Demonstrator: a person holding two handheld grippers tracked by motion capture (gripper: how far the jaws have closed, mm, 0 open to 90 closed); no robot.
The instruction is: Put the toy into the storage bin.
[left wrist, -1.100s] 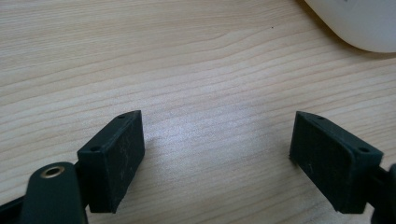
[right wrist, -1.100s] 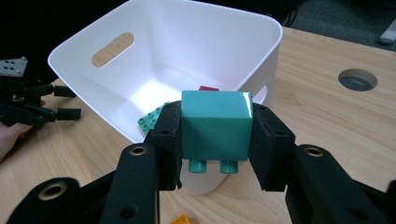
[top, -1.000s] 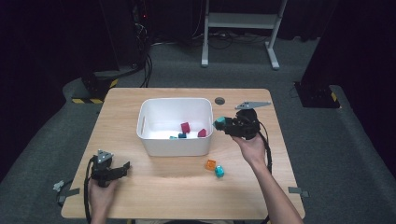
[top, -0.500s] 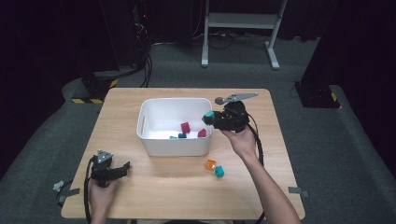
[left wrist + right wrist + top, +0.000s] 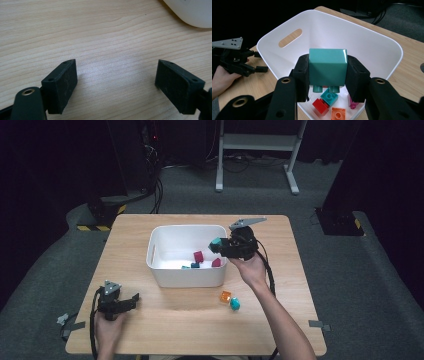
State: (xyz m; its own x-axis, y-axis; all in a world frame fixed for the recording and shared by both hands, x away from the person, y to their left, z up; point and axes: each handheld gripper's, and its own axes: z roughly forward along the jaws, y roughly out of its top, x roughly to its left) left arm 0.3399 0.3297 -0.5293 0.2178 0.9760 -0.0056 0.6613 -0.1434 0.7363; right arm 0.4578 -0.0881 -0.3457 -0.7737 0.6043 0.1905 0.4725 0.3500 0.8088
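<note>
1. The right gripper [image 5: 327, 72] clamps a teal block [image 5: 327, 67] between its two black jaws, one pad pressed against each side face. In the high view this right gripper [image 5: 218, 245] holds the teal block [image 5: 216, 241] over the right-hand rim of the white bin [image 5: 165, 231], above its inside.
2. The teal block looks close to cube-shaped, so no clear long axis can be made out. In the right gripper view a smooth face is toward the camera and two short pegs at its lower edge point down into the bin.
3. Below it, on the floor of the white bin [image 5: 372, 42], lie a red brick [image 5: 320, 105], a smaller teal brick [image 5: 329, 96], an orange brick [image 5: 337, 114] and a pink piece [image 5: 352, 103] partly hidden behind the right jaw.
4. The left gripper [image 5: 123, 302] rests near the front left corner of the wooden table [image 5: 175, 320], well apart from the bin. In the left gripper view its jaws stand wide apart with bare wood between them, and a curved corner of the bin [image 5: 192, 12] is cut off at the upper right.
5. On the table in front of the bin, just beside the person's right forearm, sit an orange piece [image 5: 225, 296] and a teal piece [image 5: 234, 304], touching or nearly so; their shapes are too small to tell.
6. The table stands on grey carpet in a dark room. A white metal frame [image 5: 257, 150] stands behind it, with black cables [image 5: 157, 190] on the floor to the left.
</note>
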